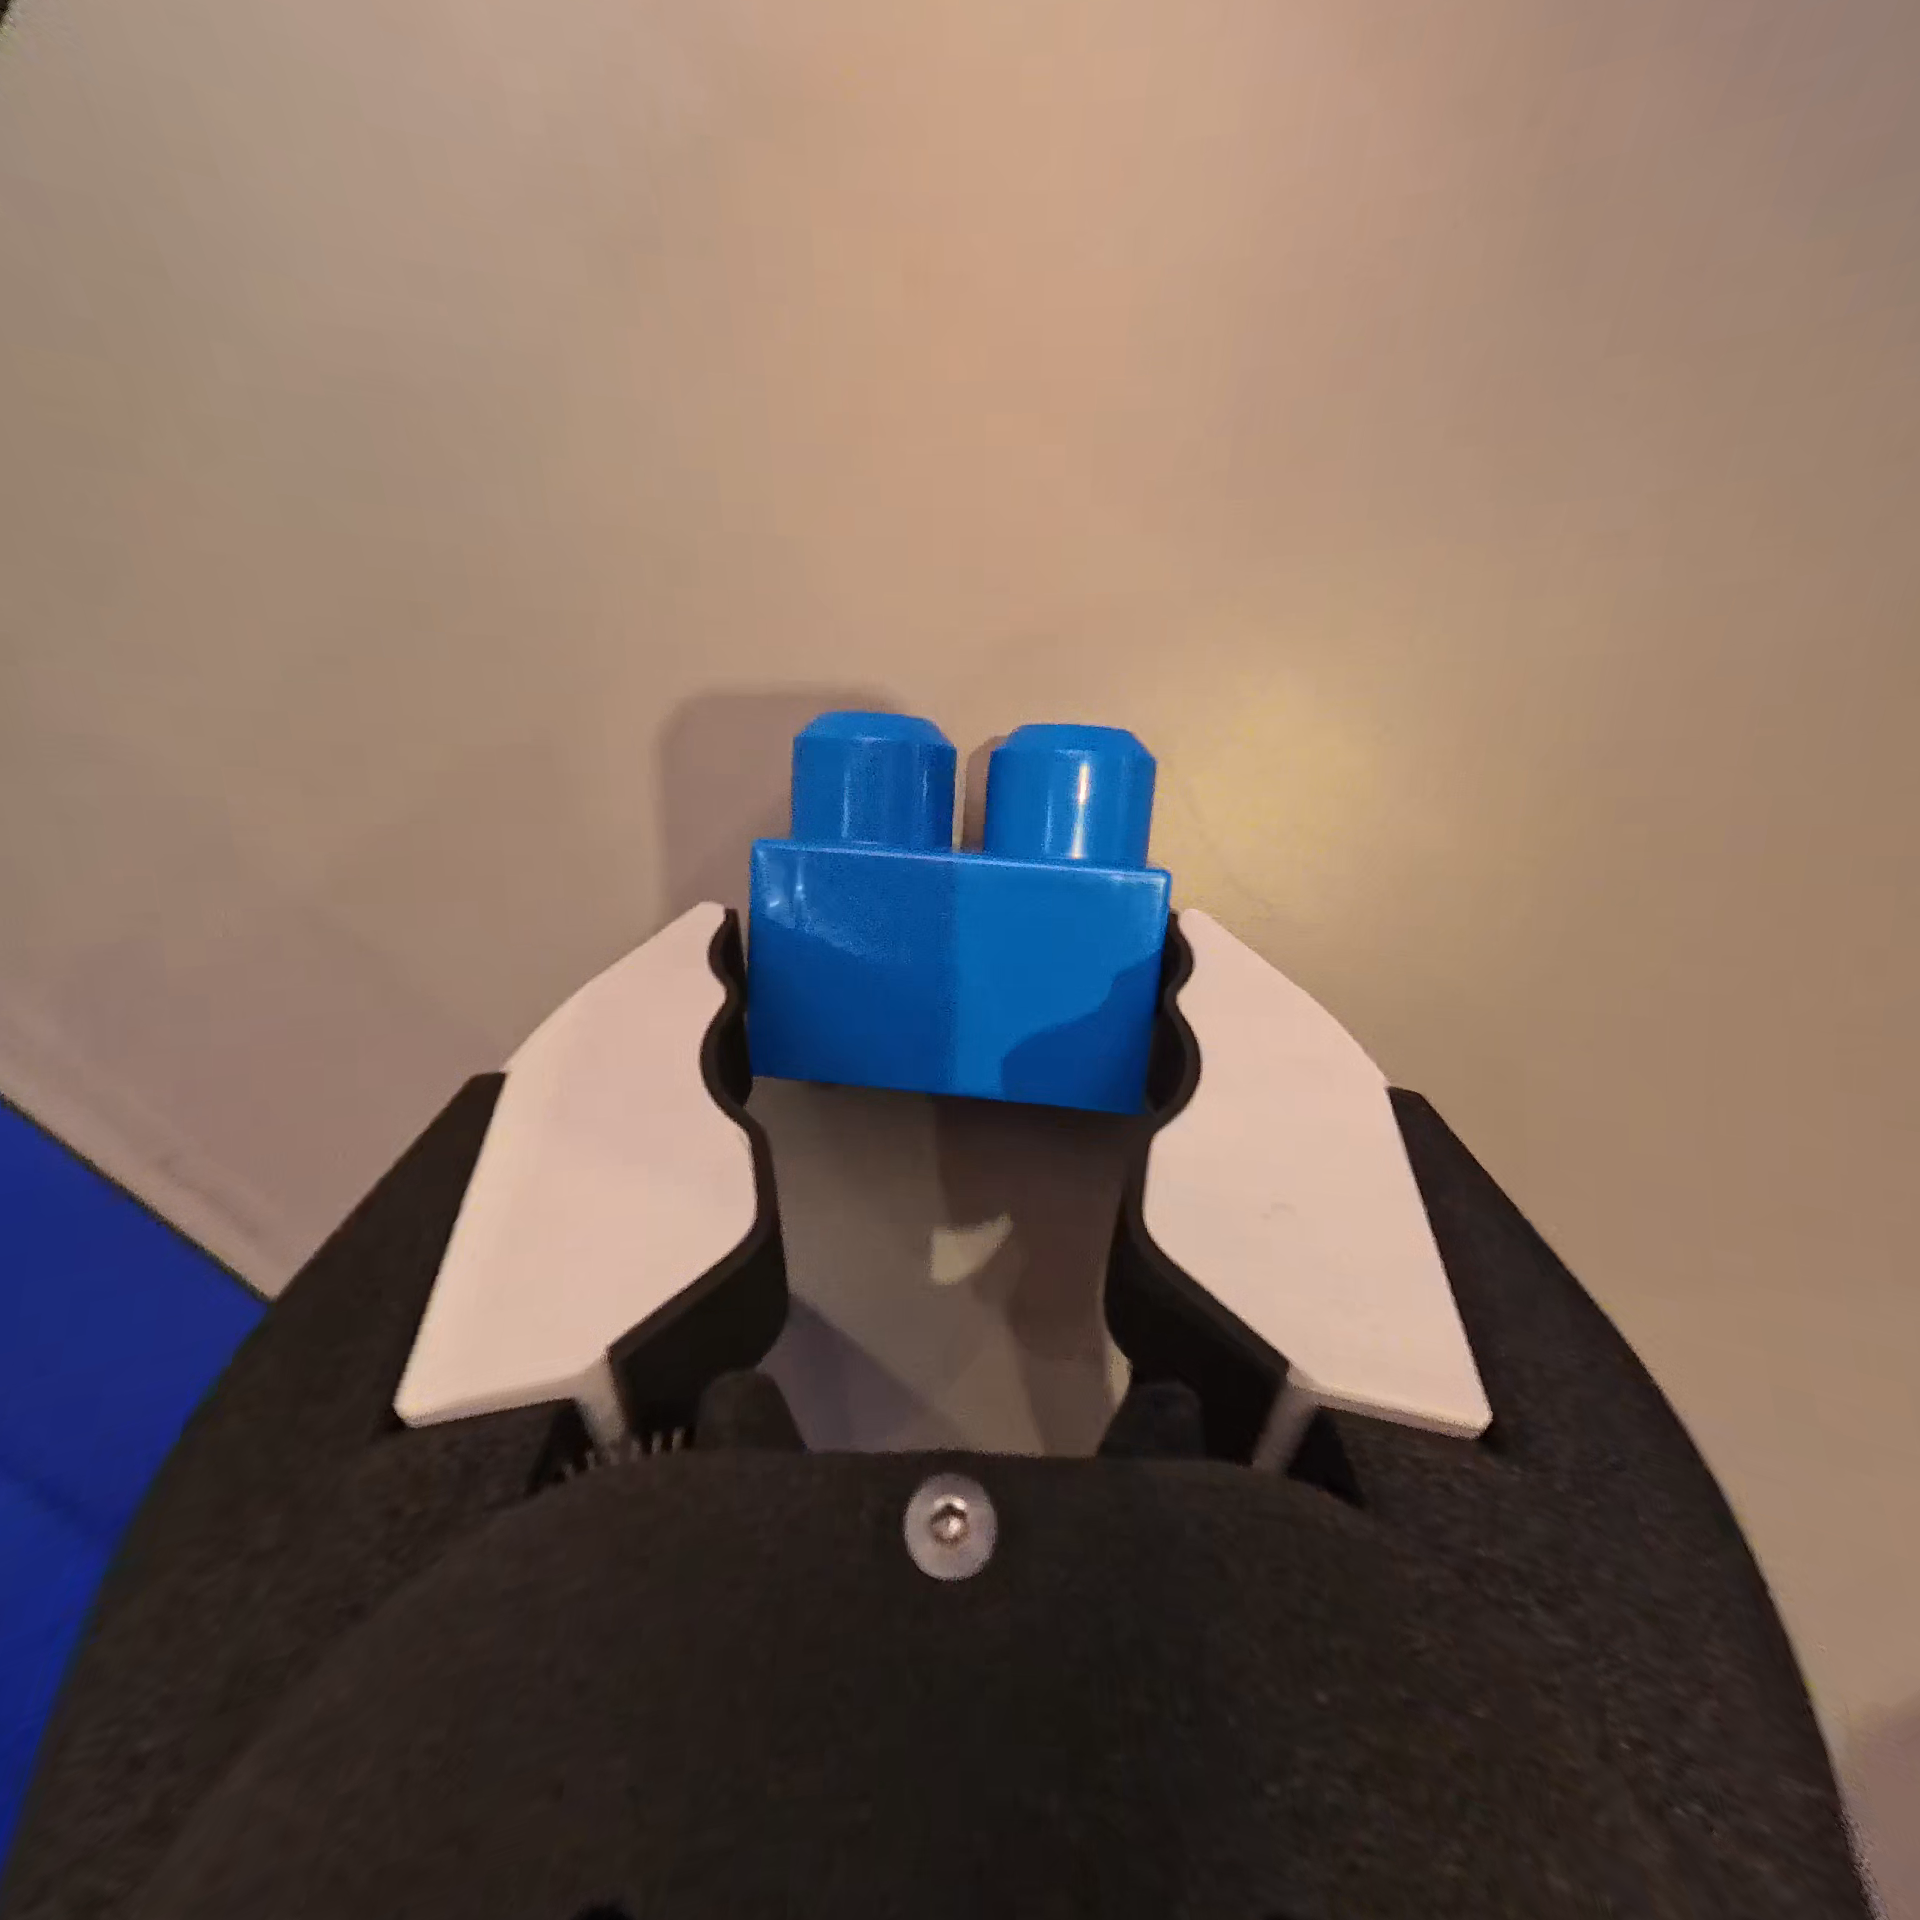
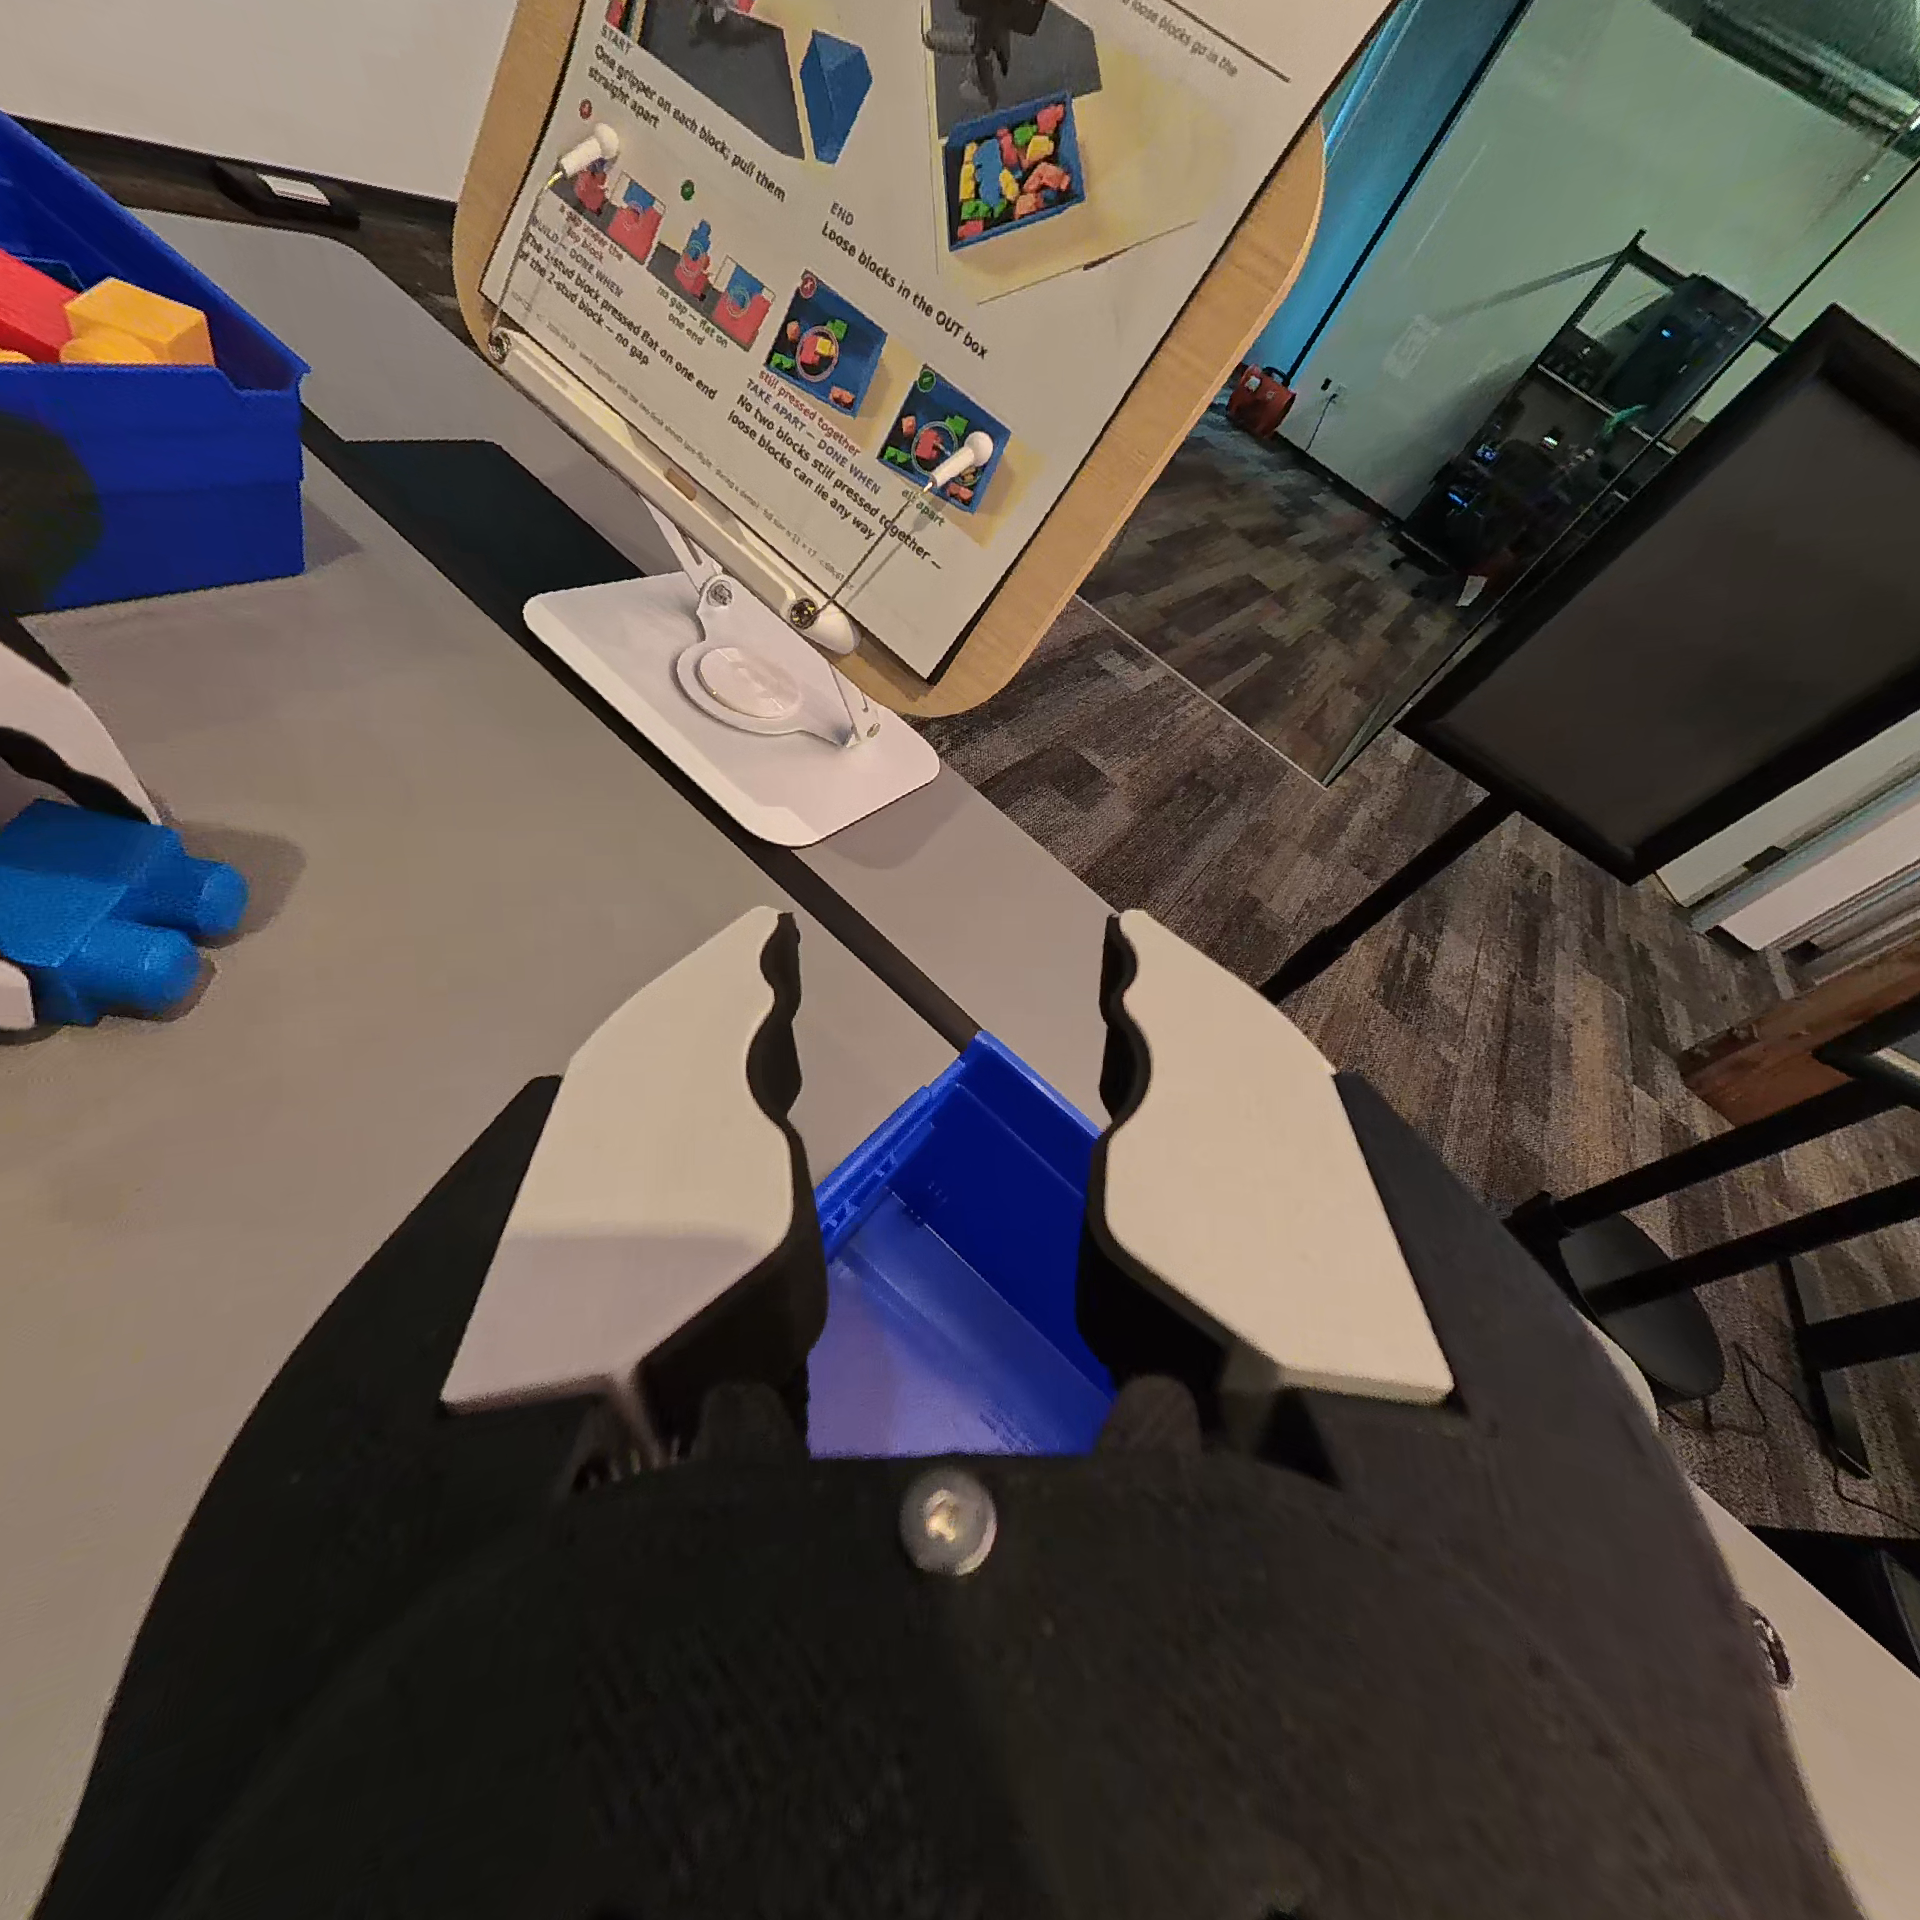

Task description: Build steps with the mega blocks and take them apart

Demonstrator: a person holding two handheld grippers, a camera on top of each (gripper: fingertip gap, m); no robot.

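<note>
In the left wrist view my left gripper (image 1: 954, 977) is shut on a blue two-stud block (image 1: 951, 956), studs pointing away, held just over the grey table (image 1: 935, 364). The same blue block (image 2: 104, 914) shows at the left edge of the right wrist view, held by the left gripper's fingers (image 2: 42, 748). My right gripper (image 2: 948, 997) is open and empty, above a blue bin (image 2: 966, 1247) at the table's near edge. A second blue bin (image 2: 177, 457) at the far left holds red and yellow blocks (image 2: 135, 327).
A wooden-framed instruction board (image 2: 1091, 540) stands on a white base (image 2: 727, 717) at the back edge of the table. Beyond the table edge is patterned carpet (image 2: 1247, 727), a dark screen (image 2: 1714, 623) on the right and glass walls. A blue patch (image 1: 83, 1351) lies lower left. Spacing between my two grippers at the tips: around 30 cm.
</note>
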